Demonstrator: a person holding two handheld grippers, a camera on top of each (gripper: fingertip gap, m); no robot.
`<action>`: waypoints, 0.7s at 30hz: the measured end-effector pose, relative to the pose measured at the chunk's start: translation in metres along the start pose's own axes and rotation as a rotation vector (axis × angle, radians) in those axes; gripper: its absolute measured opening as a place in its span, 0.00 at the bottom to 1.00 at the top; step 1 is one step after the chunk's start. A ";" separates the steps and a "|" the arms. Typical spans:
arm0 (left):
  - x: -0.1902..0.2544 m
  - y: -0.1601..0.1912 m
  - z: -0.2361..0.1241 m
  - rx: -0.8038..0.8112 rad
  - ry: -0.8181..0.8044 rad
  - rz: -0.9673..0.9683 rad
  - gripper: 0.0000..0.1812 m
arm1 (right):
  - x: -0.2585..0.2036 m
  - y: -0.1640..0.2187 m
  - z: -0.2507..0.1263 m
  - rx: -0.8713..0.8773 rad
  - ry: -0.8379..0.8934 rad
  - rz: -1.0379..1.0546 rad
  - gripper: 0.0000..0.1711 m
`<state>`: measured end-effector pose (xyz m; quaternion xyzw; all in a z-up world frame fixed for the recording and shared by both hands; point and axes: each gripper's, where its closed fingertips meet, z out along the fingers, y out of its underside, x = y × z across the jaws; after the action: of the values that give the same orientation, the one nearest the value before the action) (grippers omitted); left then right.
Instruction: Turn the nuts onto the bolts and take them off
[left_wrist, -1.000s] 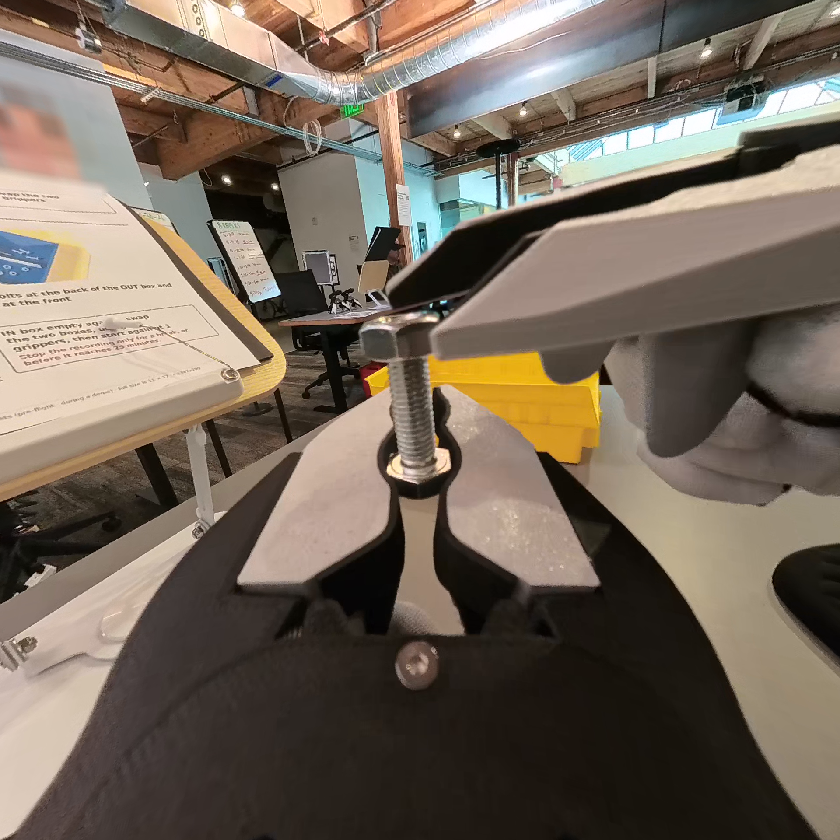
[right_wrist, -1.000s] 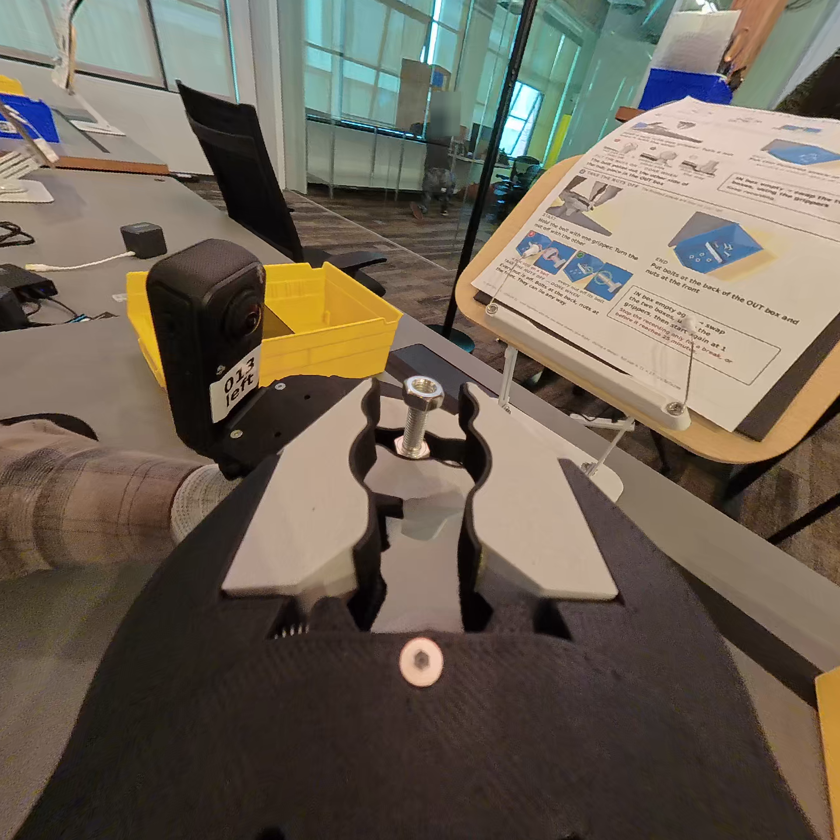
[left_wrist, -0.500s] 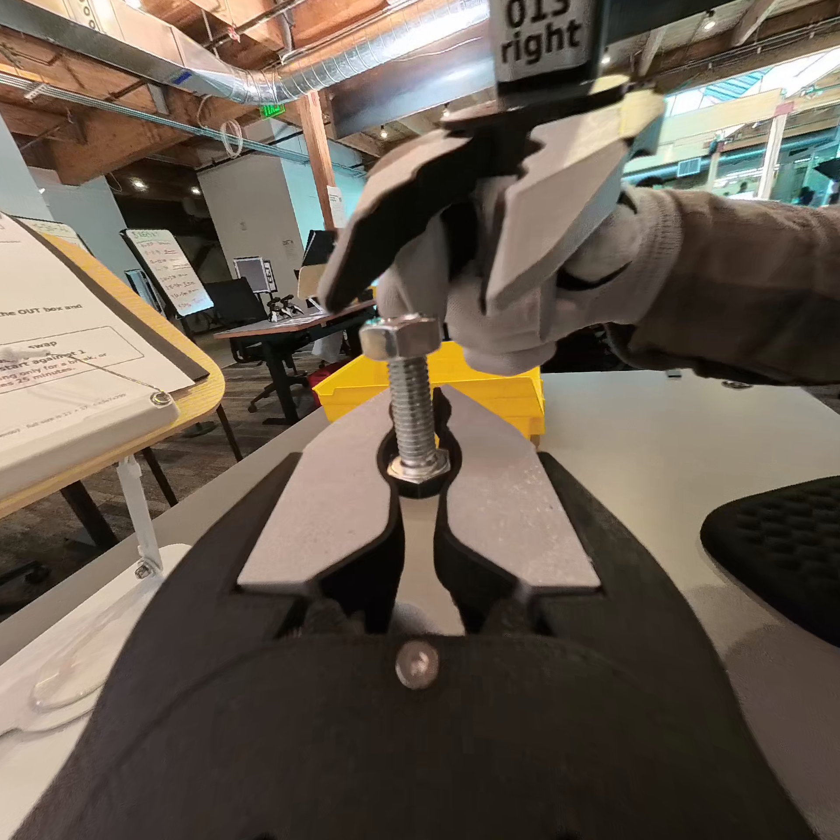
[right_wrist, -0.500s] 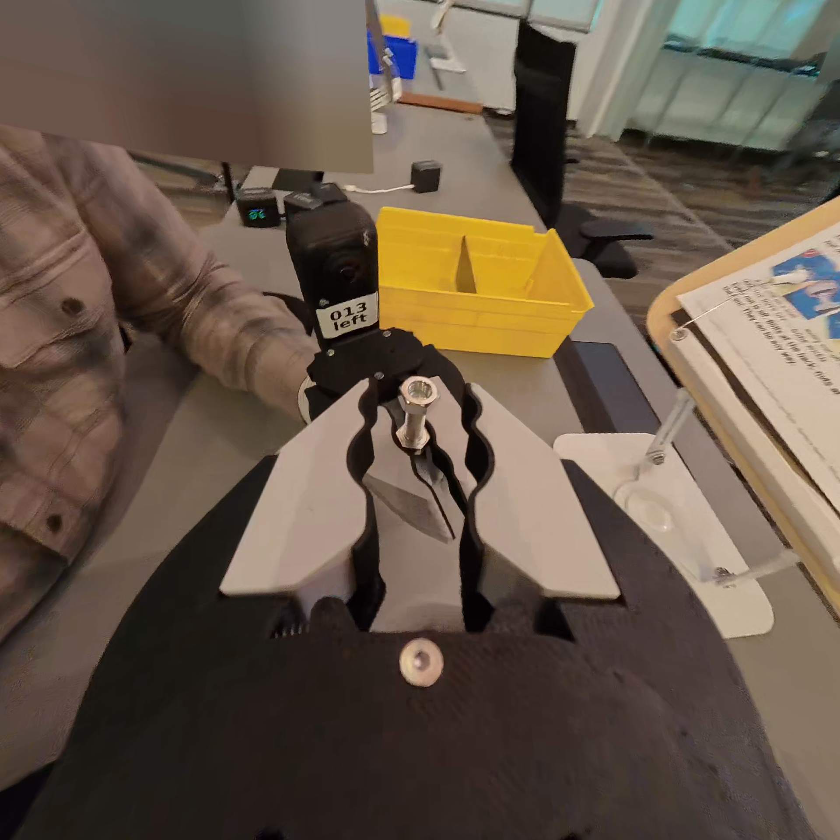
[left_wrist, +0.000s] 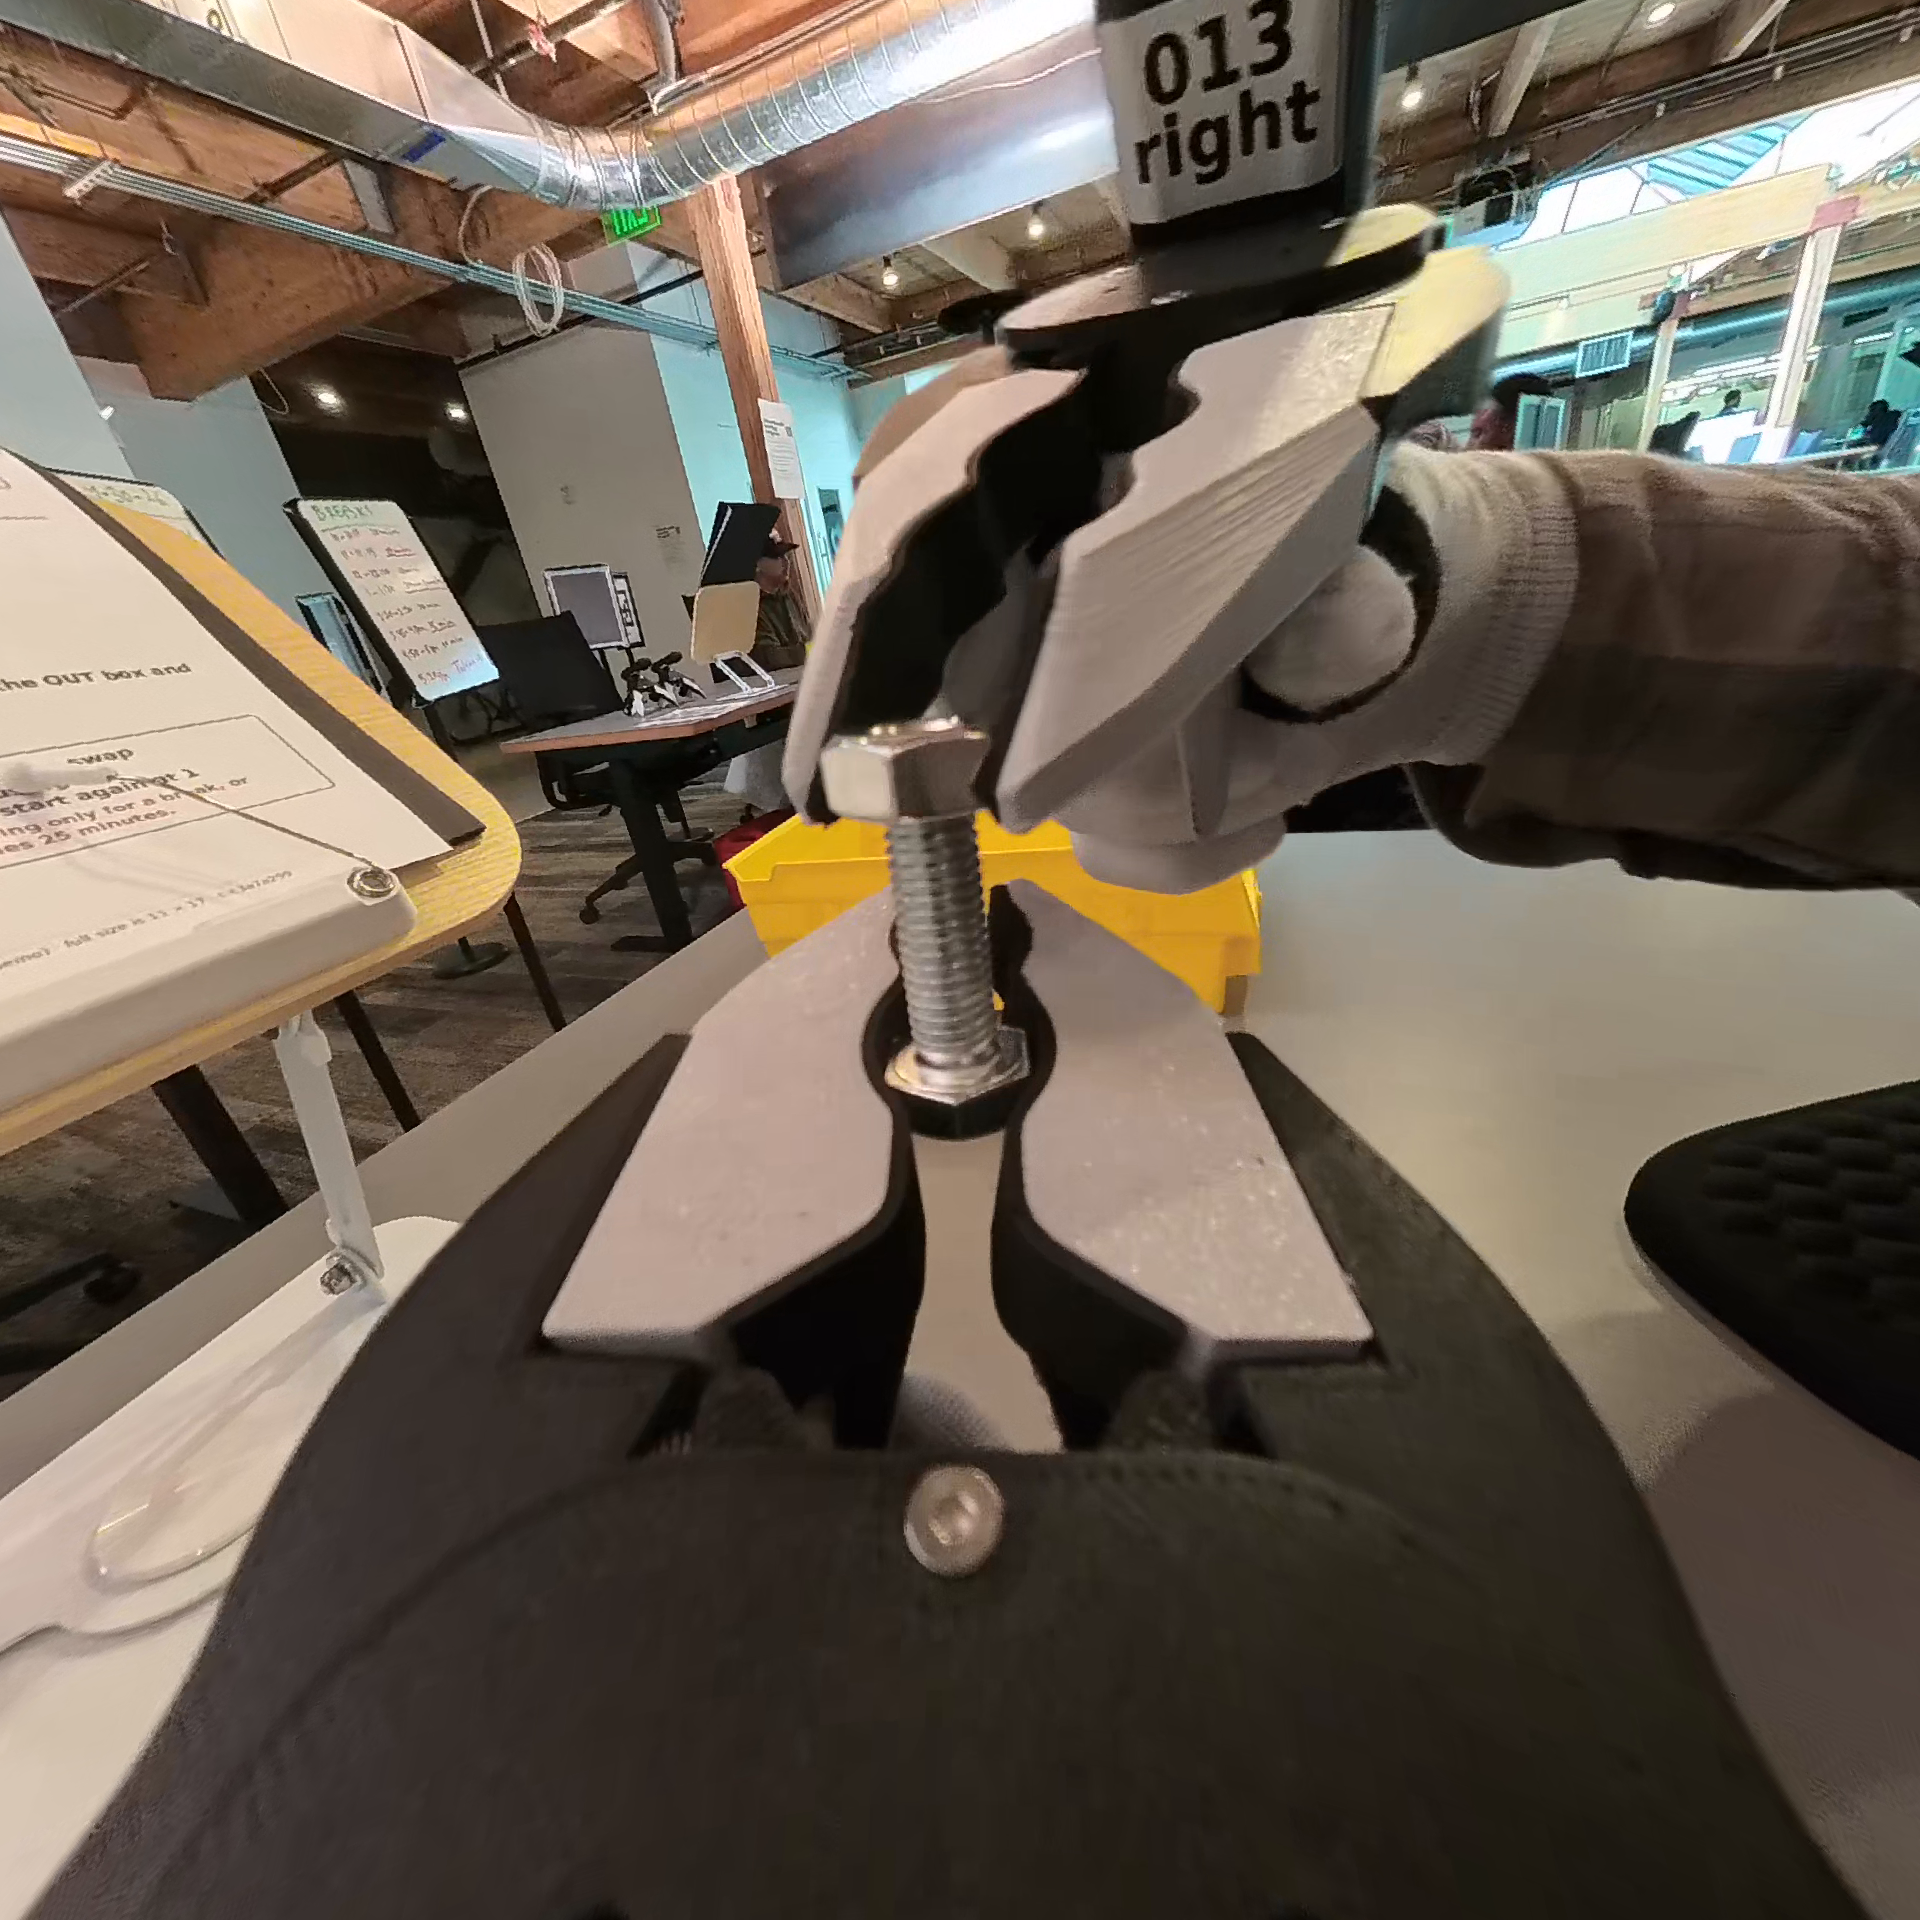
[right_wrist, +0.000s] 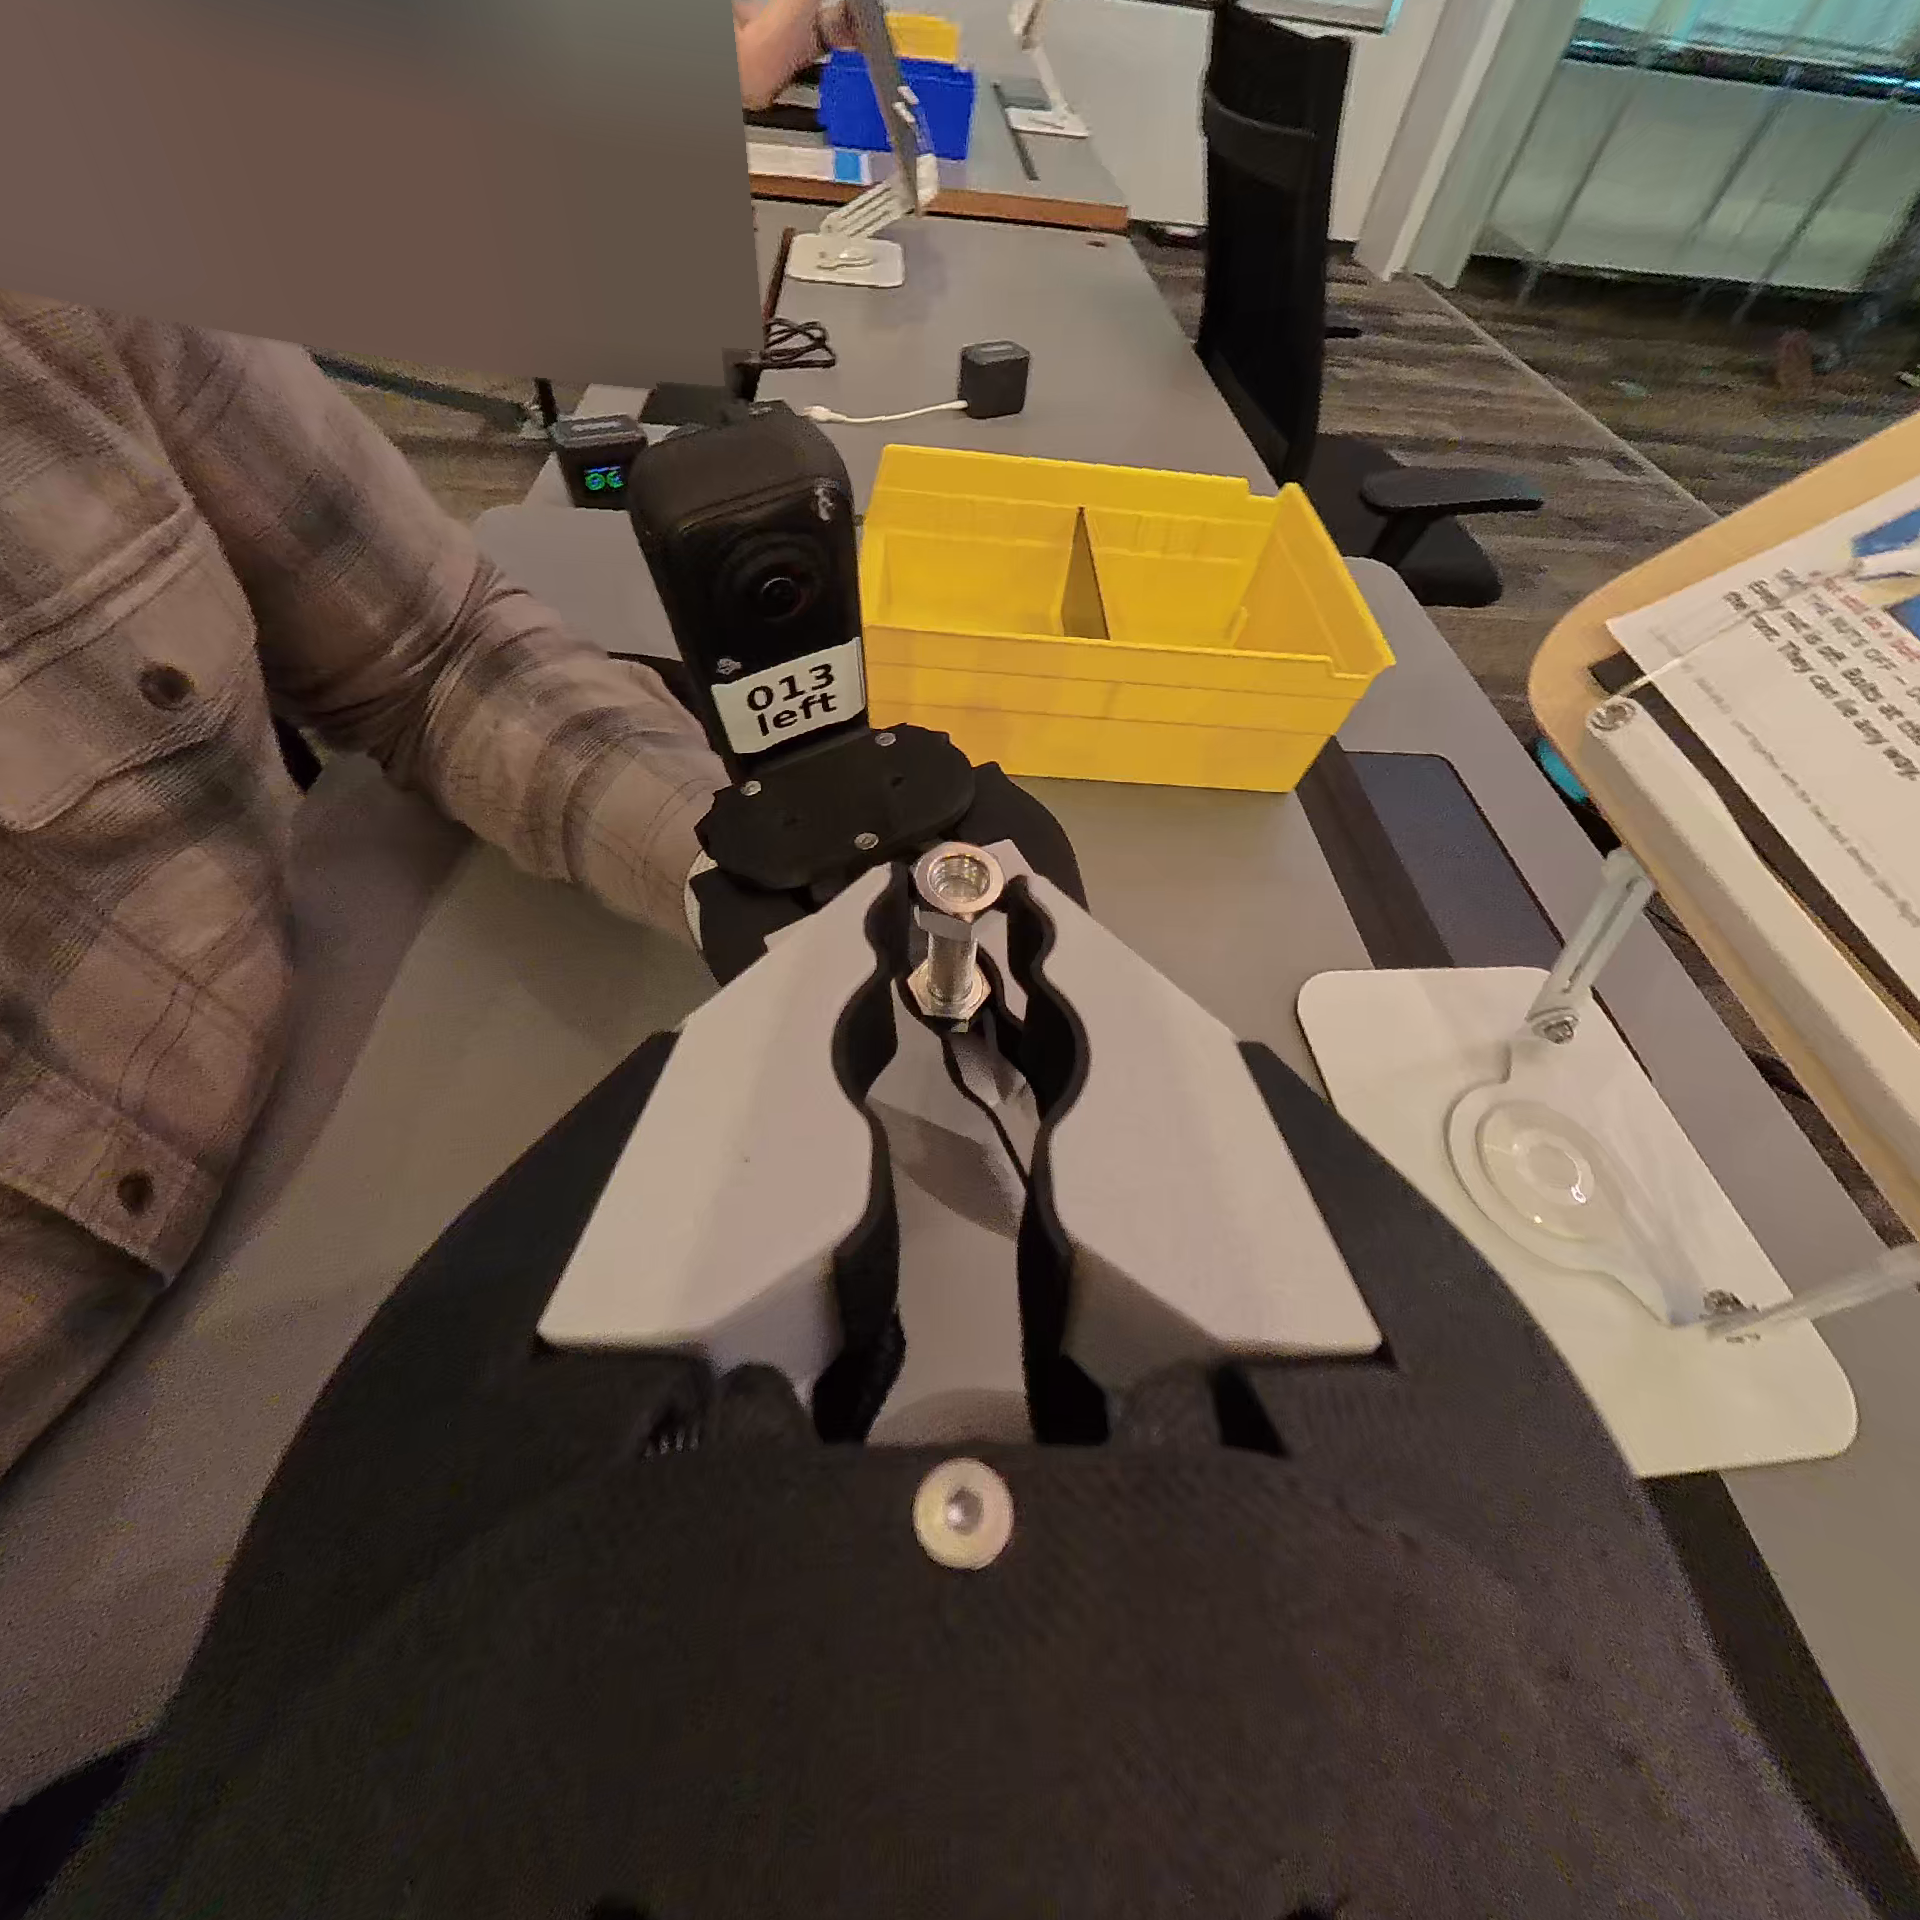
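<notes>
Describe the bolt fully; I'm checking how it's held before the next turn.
The bolt is silvery, zinc-looking metal with a hex head and threaded shank, standing upright, head up. A nut sits low on its thread, clamped by the left gripper. The right gripper, fingers open, flanks the head; whether they touch it is unclear.

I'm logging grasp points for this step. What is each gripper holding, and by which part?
The left gripper clamps the nut at the lower end of the upright bolt. The right gripper is open around the bolt's hex head, holding nothing.
</notes>
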<state>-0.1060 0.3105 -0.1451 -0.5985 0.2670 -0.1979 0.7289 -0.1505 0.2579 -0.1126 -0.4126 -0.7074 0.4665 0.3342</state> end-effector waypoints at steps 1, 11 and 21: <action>-0.001 0.001 0.000 -0.002 -0.005 -0.004 0.06 | 0.001 0.000 0.000 0.005 0.026 0.007 0.10; -0.009 0.008 0.002 -0.029 -0.072 -0.006 0.06 | 0.011 0.005 0.001 0.046 0.389 0.114 0.09; -0.013 0.015 0.003 -0.052 -0.105 0.001 0.05 | 0.016 0.010 0.003 -0.002 0.705 0.108 0.09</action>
<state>-0.1143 0.3233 -0.1573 -0.6266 0.2336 -0.1589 0.7263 -0.1567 0.2731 -0.1216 -0.5851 -0.5263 0.3119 0.5323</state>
